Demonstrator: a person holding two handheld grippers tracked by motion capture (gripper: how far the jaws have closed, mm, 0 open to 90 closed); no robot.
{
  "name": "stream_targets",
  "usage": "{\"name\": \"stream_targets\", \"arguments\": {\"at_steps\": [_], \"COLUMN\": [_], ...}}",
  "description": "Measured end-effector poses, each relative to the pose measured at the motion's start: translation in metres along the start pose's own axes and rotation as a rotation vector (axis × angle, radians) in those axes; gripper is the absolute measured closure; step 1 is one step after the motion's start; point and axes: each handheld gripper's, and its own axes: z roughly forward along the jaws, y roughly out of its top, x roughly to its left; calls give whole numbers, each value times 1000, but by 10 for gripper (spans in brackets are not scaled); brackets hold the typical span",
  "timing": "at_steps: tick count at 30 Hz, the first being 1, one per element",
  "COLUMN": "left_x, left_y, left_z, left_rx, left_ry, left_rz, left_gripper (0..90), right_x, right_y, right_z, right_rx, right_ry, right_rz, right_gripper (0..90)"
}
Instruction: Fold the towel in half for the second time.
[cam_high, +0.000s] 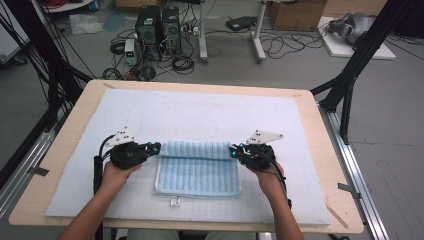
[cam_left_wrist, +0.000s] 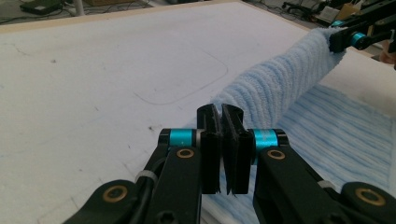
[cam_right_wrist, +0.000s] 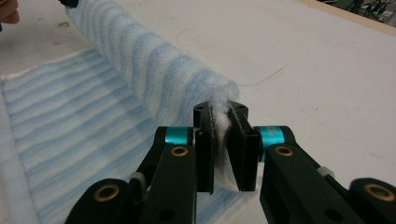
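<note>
a pale blue striped towel (cam_high: 198, 170) lies on the near middle of the white mat (cam_high: 200, 112), its far edge lifted. left gripper (cam_high: 156, 148) and right gripper (cam_high: 234, 150) each pinch a far corner of the towel.

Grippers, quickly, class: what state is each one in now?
Left gripper: closed on the towel's far left corner.
Right gripper: closed on its far right corner.
</note>
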Motion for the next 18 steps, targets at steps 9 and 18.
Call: {"name": "stream_targets", "arguments": {"at_steps": [9, 18], "left_x": [-28, -47], "left_y": [-15, -30], "left_z": [-20, -35], "left_rx": [-2, 22], "left_ry": [-23, -41], "left_rz": [20, 28], "left_gripper": [856, 856], "right_x": [23, 43], "right_y": [-22, -40], "right_z": [-16, -33], "right_rx": [-11, -19], "right_ry": [13, 22], "right_rz": [3, -5], "right_gripper": [816, 815]}}
